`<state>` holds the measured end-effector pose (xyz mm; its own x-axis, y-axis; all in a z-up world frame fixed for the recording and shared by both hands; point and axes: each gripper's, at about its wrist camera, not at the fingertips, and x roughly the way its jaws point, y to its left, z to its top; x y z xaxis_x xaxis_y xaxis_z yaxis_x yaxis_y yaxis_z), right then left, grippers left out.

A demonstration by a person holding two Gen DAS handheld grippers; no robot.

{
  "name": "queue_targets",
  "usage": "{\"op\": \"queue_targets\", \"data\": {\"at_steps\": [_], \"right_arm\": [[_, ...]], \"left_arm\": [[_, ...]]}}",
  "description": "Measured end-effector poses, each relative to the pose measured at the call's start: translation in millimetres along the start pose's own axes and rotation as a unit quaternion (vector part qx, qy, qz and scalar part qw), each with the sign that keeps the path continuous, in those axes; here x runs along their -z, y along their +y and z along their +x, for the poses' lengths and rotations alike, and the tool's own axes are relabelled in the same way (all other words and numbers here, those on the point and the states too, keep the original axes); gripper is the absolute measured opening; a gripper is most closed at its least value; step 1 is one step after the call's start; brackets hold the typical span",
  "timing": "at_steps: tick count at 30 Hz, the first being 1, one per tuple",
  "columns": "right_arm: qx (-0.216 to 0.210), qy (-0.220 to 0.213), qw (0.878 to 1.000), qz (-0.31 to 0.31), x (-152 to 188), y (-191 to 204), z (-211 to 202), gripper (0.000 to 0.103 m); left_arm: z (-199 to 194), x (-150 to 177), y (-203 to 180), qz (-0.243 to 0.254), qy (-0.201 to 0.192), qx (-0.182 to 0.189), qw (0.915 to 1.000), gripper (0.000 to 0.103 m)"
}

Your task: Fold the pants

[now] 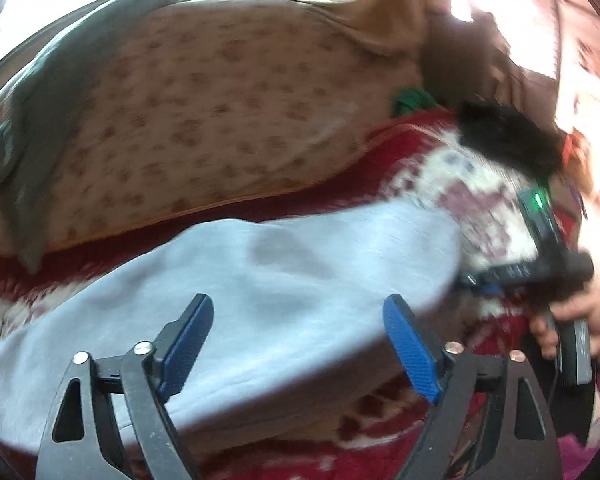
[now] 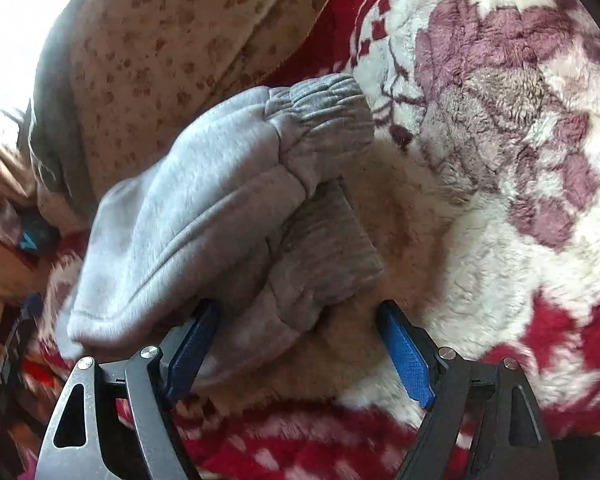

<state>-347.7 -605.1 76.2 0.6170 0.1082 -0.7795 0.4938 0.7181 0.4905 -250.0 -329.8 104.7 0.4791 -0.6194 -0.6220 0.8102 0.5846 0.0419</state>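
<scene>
Two grippers, both spread wide, holding nothing: left gripper (image 1: 298, 350), right gripper (image 2: 296, 350). One grey pants (image 2: 220, 208), folded, on red-white blanket (image 2: 500, 200); two cuffs pointing far-right, long axis near-left to far-right.

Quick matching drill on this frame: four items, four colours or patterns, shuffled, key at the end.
Items:
1. pants
2. blanket
3. gripper pads
4. cushion

Descriptions:
A. blue
B. beige with small brown spots
C. plain light grey, ribbed cuffs
D. fluffy red and white with mauve flowers

Pairs: 1-C, 2-D, 3-A, 4-B
</scene>
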Motion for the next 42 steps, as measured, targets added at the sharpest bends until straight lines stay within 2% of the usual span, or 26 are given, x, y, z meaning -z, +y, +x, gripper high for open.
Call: {"op": "queue_targets", "data": {"at_steps": [1,2,3,5,6,7,9,11,14,16,18,20,21,23,25,26,27,28,30,34,35,38,39,40,42], "right_arm": [[-0.003,-0.013,1.0,-0.01,-0.4,3.5,0.0,0.068],[-0.007,-0.022,1.0,-0.021,-2.0,7.0,0.8,0.043],[-0.016,-0.028,0.999,-0.028,-4.8,10.5,3.3,0.032],[-0.011,-0.043,0.998,-0.039,-8.5,15.8,6.7,0.026],[0.0,-0.051,0.997,-0.054,-9.4,21.0,6.9,0.025],[0.005,-0.056,0.996,-0.062,-10.5,23.9,4.0,0.024],[0.004,-0.081,0.994,-0.071,-15.4,27.7,-11.5,0.022],[-0.001,-0.096,0.992,-0.079,-23.3,29.8,-24.5,0.022],[0.021,-0.106,0.987,-0.12,-26.2,43.9,-38.3,0.022],[0.039,-0.108,0.984,-0.135,-21.1,46.4,-45.5,0.022],[0.043,-0.101,0.986,-0.122,-15.7,35.6,-46.9,0.022],[0.048,-0.066,0.993,-0.091,-13.9,14.9,-26.2,0.027],[0.049,-0.046,0.996,-0.066,-13.2,4.3,-14.9,0.039],[0.028,-0.04,0.998,-0.03,-9.8,-7.1,-17.0,0.042],[0.022,-0.06,0.997,-0.035,-7.7,-7.0,-37.0,0.043],[0.027,-0.069,0.996,-0.044,-7.3,-4.8,-47.6,0.047],[0.029,-0.08,0.995,-0.049,-7.1,-2.9,-59.4,0.053],[0.017,-0.09,0.994,-0.051,-8.0,-0.8,-71.5,0.058],[-0.024,-0.1,0.993,-0.05,-10.8,4.4,-83.6,0.076],[-0.066,-0.068,0.995,-0.013,-18.5,8.9,-56.2,0.077],[-0.067,-0.056,0.996,-0.01,-20.8,9.8,-43.1,0.074],[-0.066,-0.041,0.997,0.003,-29.5,11.7,-11.2,0.037],[-0.075,-0.048,0.996,-0.003,-33.6,13.8,-5.3,0.028],[-0.071,-0.055,0.996,-0.01,-35.3,15.1,-4.9,0.024],[-0.07,-0.068,0.995,-0.034,-36.7,25.9,-12.1,0.019]], "left_arm": [[8.1,2.4,-8.8,0.017,0.006,-0.001,0.9998,0.088],[16.5,4.3,-17.2,0.031,0.015,-0.003,0.9994,0.088],[26.8,7.1,-23.5,0.042,0.025,-0.005,0.9988,0.088],[45.4,11.3,-28.1,0.048,0.045,0.002,0.9979,0.088],[53.7,12.3,-29.2,0.043,0.055,0.014,0.9975,0.083],[60.6,12.1,-28.9,0.034,0.063,0.03,0.997,0.078],[66.4,10.6,-27.9,0.02,0.077,0.056,0.9953,0.057],[63.5,7.0,-27.7,0.017,0.076,0.077,0.994,0.045],[50.1,7.2,-25.5,0.016,0.073,0.105,0.9916,0.034],[40.6,17.4,-22.6,0.012,0.077,0.14,0.9871,0.026],[40.0,28.7,-25.0,0.031,0.083,0.137,0.9866,0.022],[50.8,37.2,-27.9,0.031,0.1,0.129,0.9861,0.022],[54.9,39.8,-29.4,0.025,0.104,0.122,0.9866,0.022],[49.5,37.5,-31.5,0.024,0.096,0.114,0.9885,0.025],[39.8,31.2,-31.8,0.023,0.082,0.111,0.9902,0.041],[33.8,27.1,-31.2,0.021,0.071,0.108,0.9914,0.06],[26.0,22.1,-30.2,0.019,0.051,0.101,0.9934,0.072],[19.7,17.6,-29.5,0.018,0.031,0.092,0.9951,0.075],[16.2,10.3,-31.4,0.028,0.01,0.071,0.997,0.077],[37.7,10.7,-41.6,0.057,0.026,0.043,0.9971,0.077],[44.4,14.6,-43.0,0.06,0.034,0.041,0.9968,0.077],[65.0,23.8,-45.5,0.062,0.056,0.031,0.9961,0.077],[68.7,25.2,-44.7,0.06,0.055,0.032,0.9962,0.07],[72.0,24.8,-43.3,0.055,0.059,0.044,0.9958,0.063],[71.5,21.7,-39.5,0.043,0.069,0.063,0.9947,0.035]]}}
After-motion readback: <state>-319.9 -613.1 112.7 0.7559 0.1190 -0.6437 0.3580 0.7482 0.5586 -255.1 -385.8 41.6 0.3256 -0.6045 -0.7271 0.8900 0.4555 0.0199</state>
